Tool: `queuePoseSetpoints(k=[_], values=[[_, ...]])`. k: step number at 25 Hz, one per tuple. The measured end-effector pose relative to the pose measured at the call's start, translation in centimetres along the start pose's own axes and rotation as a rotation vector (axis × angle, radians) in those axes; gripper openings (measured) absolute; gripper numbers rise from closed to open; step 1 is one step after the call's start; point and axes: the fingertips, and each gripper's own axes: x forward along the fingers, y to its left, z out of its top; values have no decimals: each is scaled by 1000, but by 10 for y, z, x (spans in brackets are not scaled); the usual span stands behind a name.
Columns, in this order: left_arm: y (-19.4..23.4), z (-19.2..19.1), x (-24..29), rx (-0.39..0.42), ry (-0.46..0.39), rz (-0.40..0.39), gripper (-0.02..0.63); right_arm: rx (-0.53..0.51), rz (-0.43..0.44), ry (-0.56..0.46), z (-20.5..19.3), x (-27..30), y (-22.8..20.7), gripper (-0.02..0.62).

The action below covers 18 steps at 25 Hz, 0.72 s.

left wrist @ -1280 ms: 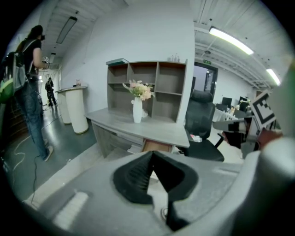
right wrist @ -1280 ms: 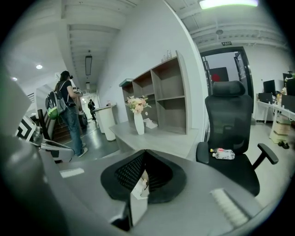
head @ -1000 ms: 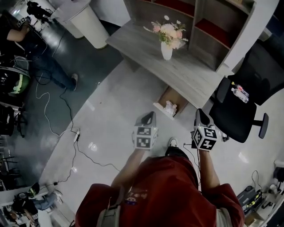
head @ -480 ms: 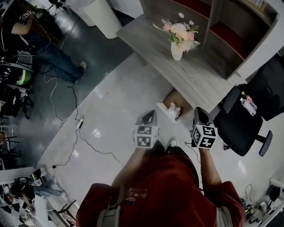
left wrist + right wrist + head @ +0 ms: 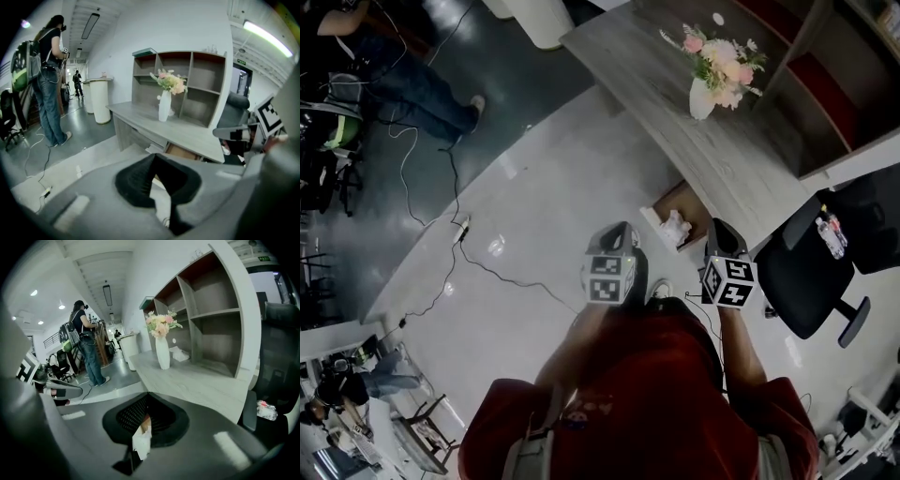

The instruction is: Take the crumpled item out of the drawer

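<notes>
Near the drawer [image 5: 682, 197] holding the crumpled item [image 5: 676, 228], left gripper [image 5: 618, 232] and right gripper [image 5: 719, 229] point forward abreast, jaws closed, empty

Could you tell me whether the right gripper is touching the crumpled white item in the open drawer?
Apart. The head view shows the right gripper held to one side of the crumpled white item, with a clear gap between them.

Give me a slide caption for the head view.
Left claw and right claw poised near an open drawer holding a crumpled white item, below a desk with a flower vase.
</notes>
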Motion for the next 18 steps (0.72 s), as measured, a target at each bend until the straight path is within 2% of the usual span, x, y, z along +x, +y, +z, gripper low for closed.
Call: queuePoseSetpoints(k=[7, 18], values=[[28, -8, 33, -14, 40, -38, -2, -17, 5, 106, -25, 48, 14, 2], [53, -47, 83, -15, 129, -86, -2, 3, 30, 270, -91, 116, 19, 2]])
